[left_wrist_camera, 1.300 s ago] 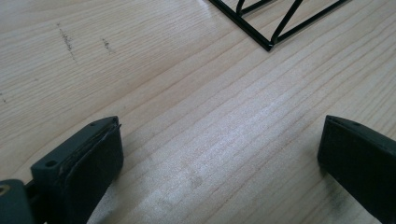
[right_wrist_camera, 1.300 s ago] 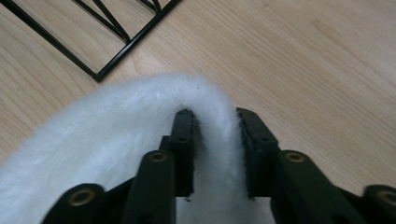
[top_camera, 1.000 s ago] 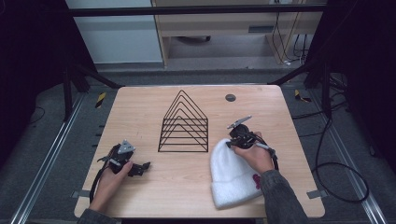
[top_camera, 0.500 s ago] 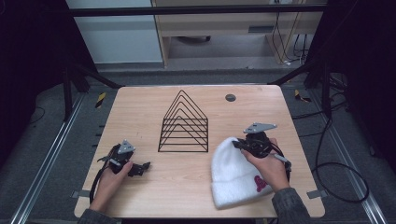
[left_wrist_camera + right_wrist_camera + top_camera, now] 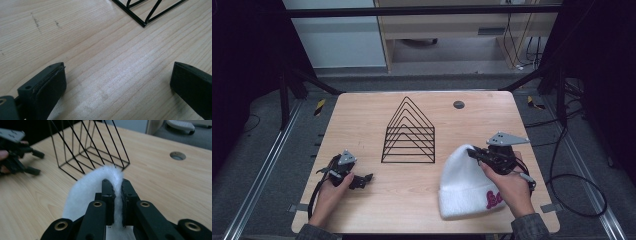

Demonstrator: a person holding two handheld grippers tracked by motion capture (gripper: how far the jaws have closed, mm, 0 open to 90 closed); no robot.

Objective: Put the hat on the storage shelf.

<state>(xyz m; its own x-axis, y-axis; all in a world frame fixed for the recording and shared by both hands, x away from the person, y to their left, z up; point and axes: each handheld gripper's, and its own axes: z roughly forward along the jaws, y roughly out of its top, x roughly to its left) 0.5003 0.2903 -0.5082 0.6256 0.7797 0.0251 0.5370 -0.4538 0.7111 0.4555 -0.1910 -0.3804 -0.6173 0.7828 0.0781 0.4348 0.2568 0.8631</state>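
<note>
A white knit beanie (image 5: 464, 182) with a pink logo lies on the front right of the wooden table (image 5: 362, 115). My right gripper (image 5: 475, 154) is shut on the beanie's top end, and in the right gripper view the fuzzy white fabric (image 5: 100, 180) is pinched between the two black jaws of the right gripper (image 5: 117, 185). My left gripper (image 5: 364, 180) rests near the front left of the table, jaws wide apart with nothing between them. In the left gripper view, bare wood lies between the jaws of the left gripper (image 5: 117, 82).
A black wire rack (image 5: 409, 132) of triangular dividers stands in the middle of the table, just left of the beanie; its corner (image 5: 143, 23) appears ahead of the left gripper. A round cable hole (image 5: 458, 104) sits at the back right. Cables trail off the right edge.
The right gripper has moved rightward and slightly toward the front, drawing the beanie's top end with it. The left gripper has stayed in place.
</note>
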